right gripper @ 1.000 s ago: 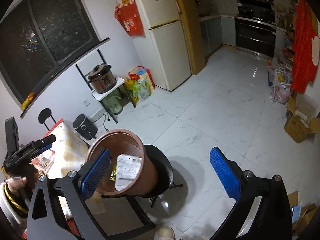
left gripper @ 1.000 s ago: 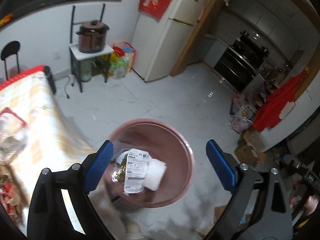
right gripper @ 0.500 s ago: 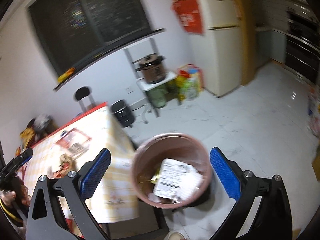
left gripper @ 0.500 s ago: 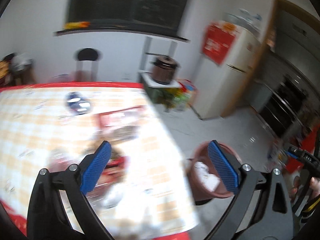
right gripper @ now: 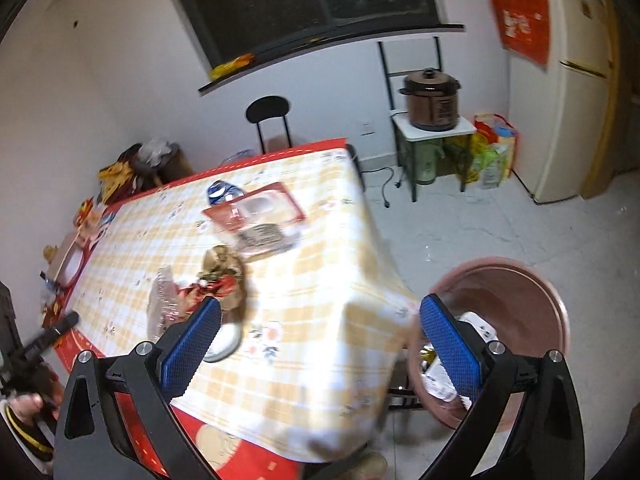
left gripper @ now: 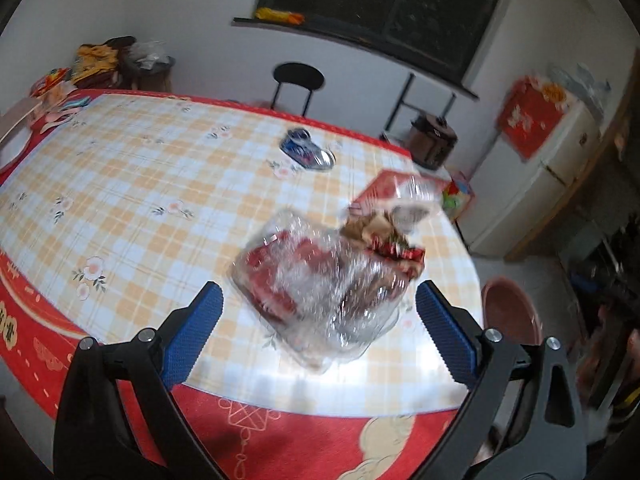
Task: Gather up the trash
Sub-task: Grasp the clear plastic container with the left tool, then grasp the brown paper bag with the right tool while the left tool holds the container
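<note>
My left gripper hangs with jaws wide apart over the clear wrapper lying on the table. My right gripper is also spread, empty, the bin just beyond its right finger.

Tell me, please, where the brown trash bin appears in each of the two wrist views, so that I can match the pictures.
Left wrist view: the brown trash bin is at the lower right, beyond the table corner, just above the left gripper's right finger.
Right wrist view: the bin is at the lower right, partly behind the right gripper's right finger, with wrappers inside.
Shared landmark: the brown cooker on its white stand.
</note>
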`<action>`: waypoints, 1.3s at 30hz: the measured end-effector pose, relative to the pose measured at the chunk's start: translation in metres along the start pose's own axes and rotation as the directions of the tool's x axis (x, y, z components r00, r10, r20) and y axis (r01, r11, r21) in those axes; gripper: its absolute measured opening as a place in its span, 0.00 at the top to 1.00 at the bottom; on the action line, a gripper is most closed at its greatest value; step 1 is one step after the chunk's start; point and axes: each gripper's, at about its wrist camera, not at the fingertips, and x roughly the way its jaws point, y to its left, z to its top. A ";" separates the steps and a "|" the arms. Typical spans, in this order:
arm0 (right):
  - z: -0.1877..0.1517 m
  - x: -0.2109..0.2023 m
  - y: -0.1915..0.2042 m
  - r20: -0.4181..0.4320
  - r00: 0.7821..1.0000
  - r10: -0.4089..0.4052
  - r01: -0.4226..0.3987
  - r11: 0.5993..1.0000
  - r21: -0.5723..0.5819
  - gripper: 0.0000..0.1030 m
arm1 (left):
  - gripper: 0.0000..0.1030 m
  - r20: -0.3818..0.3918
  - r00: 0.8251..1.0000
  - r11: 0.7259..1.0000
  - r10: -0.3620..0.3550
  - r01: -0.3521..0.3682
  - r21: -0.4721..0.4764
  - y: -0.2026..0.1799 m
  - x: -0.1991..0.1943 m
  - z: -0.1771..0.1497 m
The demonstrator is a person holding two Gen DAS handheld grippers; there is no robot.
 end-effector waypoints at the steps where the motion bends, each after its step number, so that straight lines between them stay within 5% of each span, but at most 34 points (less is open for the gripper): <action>1: 0.002 0.001 0.007 0.001 1.000 0.000 0.000 1.000 -0.001 0.05 | 0.07 -0.009 1.000 1.000 0.000 0.001 0.028 -0.004 0.006 -0.002; 8: -0.003 -0.003 0.031 -0.001 0.998 -0.056 0.056 0.998 0.005 0.05 | 0.06 -0.034 0.999 0.945 0.038 -0.025 0.328 -0.050 0.056 -0.024; 18: -0.022 -0.009 0.015 -0.028 0.986 -0.166 0.168 0.982 0.088 0.05 | 0.06 0.045 0.971 0.741 0.234 -0.208 0.639 -0.080 0.117 -0.061; 21: -0.024 -0.011 0.013 -0.032 0.983 -0.183 0.186 0.978 0.097 0.05 | 0.06 0.048 0.966 0.716 0.253 -0.220 0.662 -0.077 0.122 -0.064; 25: -0.024 -0.008 0.016 -0.035 0.982 -0.186 0.189 0.976 0.107 0.05 | 0.36 0.011 0.972 0.728 0.233 -0.182 0.661 -0.071 0.117 -0.059; 28: -0.022 0.000 0.024 -0.043 0.984 -0.174 0.178 0.979 0.097 0.05 | 0.43 0.005 0.979 0.742 0.206 -0.159 0.651 -0.064 0.105 -0.054; 34: -0.016 0.023 0.050 -0.069 0.989 -0.133 0.137 0.988 0.063 0.05 | 0.55 0.033 0.995 0.829 0.095 -0.097 0.551 -0.033 0.057 -0.025; 39: -0.012 0.046 0.075 -0.100 0.990 -0.098 0.102 0.994 0.036 0.05 | 0.77 0.065 0.994 0.909 0.089 -0.108 0.402 0.015 0.032 0.008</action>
